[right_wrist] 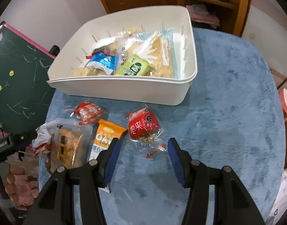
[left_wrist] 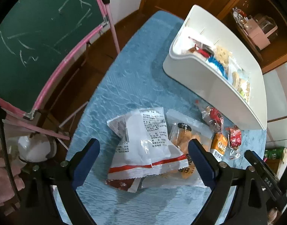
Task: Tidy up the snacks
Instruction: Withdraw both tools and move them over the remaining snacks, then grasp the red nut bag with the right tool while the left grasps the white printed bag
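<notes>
In the left wrist view, five loose snacks can be counted on the blue tablecloth (left_wrist: 135,60): a white bag with red stripes (left_wrist: 145,144), a clear pack of orange biscuits (left_wrist: 182,138) partly under it, an orange oat bar (left_wrist: 219,145), and two small red-wrapped sweets (left_wrist: 213,117) (left_wrist: 234,136). One white bin (left_wrist: 182,69) is seen beyond them, with several packets inside; their number is hard to tell from this angle. The left gripper (left_wrist: 143,151) is held with its fingers wide apart around the white bag, gripping nothing. A green chalkboard (left_wrist: 36,43) with a pink frame is seen at the left, and a wooden door behind.

In the right wrist view, the same bin (right_wrist: 115,88) is seen holding a blue packet (right_wrist: 104,63), a green packet (right_wrist: 134,68) and pale cracker packs. The right gripper (right_wrist: 143,149) is spread open, empty, with the red jujube sweet (right_wrist: 144,126) just ahead between its fingers; its left finger (right_wrist: 111,159) overlaps the oat bar (right_wrist: 104,136). The other red sweet (right_wrist: 89,112) and the biscuit pack (right_wrist: 68,146) lie to the left. A wooden shelf is seen behind.
</notes>
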### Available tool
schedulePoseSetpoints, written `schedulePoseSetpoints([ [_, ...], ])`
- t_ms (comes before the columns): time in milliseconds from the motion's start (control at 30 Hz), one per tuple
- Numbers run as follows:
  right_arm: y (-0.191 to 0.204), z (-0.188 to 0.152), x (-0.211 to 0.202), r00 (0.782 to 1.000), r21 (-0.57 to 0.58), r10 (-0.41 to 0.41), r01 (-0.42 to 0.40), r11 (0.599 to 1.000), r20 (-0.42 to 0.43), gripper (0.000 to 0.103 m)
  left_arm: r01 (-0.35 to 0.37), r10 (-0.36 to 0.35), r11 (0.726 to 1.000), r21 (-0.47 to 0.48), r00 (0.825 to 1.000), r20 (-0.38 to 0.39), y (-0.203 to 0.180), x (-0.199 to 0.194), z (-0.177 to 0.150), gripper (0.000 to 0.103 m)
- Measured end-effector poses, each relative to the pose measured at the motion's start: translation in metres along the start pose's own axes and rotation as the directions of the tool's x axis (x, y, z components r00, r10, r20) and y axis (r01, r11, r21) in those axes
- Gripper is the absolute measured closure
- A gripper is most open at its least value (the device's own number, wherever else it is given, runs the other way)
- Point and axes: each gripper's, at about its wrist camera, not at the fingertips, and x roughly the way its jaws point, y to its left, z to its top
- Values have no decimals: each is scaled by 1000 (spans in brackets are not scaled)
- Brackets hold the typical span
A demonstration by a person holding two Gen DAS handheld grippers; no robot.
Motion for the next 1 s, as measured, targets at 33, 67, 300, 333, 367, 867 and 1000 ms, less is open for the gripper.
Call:
schedulePoseSetpoints([
  [33,0,1,5,1000,2,1,-1,1000,-7,50,2,-2,1000,-2,1000,-7,0,2,0,9],
  [67,-1,2,9,1000,3,-3,3,1000,-13,50,4,-4,1000,-3,1000,-13,0,3,1,9],
  [300,-3,9,35,999,13,-24,24,1000,-37,50,-10,10,1000,-2,998,-54,-1,23,5,9],
  [333,-3,10,39,999,13,-25,25,1000,-43,50,-9,9,1000,-7,998,-62,0,26,6,9],
  [367,-4,10,42,999,13,-25,26,1000,-47,50,-8,7,1000,-12,998,-69,1,28,6,9],
  [867,8,10,61,998,-53,-38,36,998,-51,50,60,-75,993,-101,986,-150,15,53,7,22],
  [1000,11,8,61,998,-57,-34,31,998,-47,54,62,-73,995,-84,988,-137,14,50,5,29],
])
